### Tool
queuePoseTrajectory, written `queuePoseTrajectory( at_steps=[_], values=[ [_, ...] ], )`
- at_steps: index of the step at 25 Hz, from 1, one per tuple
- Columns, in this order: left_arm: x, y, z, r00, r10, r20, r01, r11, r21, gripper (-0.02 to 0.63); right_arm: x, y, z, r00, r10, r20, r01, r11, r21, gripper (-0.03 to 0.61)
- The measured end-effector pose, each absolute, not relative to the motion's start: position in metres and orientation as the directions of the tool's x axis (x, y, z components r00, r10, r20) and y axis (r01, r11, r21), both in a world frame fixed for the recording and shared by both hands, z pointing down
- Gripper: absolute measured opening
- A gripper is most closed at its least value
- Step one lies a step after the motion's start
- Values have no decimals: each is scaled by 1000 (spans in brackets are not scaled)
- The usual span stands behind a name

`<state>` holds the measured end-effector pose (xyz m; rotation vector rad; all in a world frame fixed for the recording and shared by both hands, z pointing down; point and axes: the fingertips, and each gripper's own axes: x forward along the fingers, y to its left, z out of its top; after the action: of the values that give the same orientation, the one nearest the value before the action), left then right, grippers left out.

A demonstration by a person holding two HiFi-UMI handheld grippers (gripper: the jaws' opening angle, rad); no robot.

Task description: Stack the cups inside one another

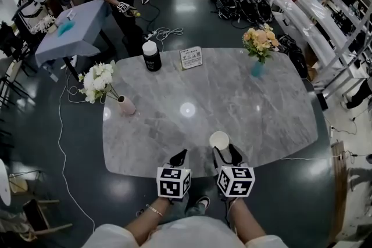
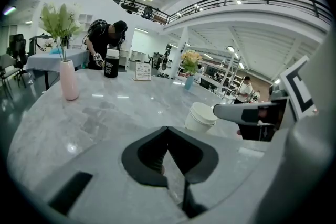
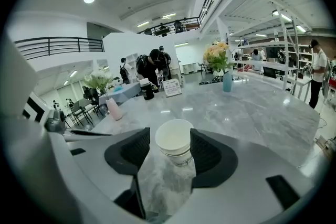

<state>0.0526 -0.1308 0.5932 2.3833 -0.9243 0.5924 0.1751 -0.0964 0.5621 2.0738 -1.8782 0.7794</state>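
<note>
White cups [image 1: 219, 140] between right gripper [image 1: 224, 150] jaws, pink vase [image 1: 126, 105], black bottle [image 1: 151, 56] beyond

The cup [image 1: 220, 140] stands at twelve o'clock between the jaws of my right gripper [image 1: 225, 151]. Beyond it the table [image 1: 261, 119] lies bare. A pink vase [image 1: 126, 105] stands at ten, a black bottle [image 1: 151, 56] at eleven, a card [image 1: 191, 57] at far twelve, a blue vase [image 1: 257, 68] at one.
</note>
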Motion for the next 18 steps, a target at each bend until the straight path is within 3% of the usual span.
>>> queuePoseTrajectory(
  at_steps=[2, 5, 12, 18],
  values=[
    [52, -130, 593, 672, -489, 556, -711, -636, 299, -3, 176, -96, 559, 39, -854, 519, -973, -152, -176, 233],
    [53, -129, 591, 673, -491, 553, -710, -638, 298, -3, 181, -93, 556, 67, -856, 512, -973, -170, -158, 140],
    [59, -125, 584, 681, -494, 541, -703, -648, 293, -3, 194, -83, 549, 107, -856, 505, -965, -211, -153, 39],
    [67, -120, 571, 690, -499, 524, -692, -666, 278, -3, 200, -72, 546, 85, -853, 514, -959, -211, -191, 15]
  ],
)
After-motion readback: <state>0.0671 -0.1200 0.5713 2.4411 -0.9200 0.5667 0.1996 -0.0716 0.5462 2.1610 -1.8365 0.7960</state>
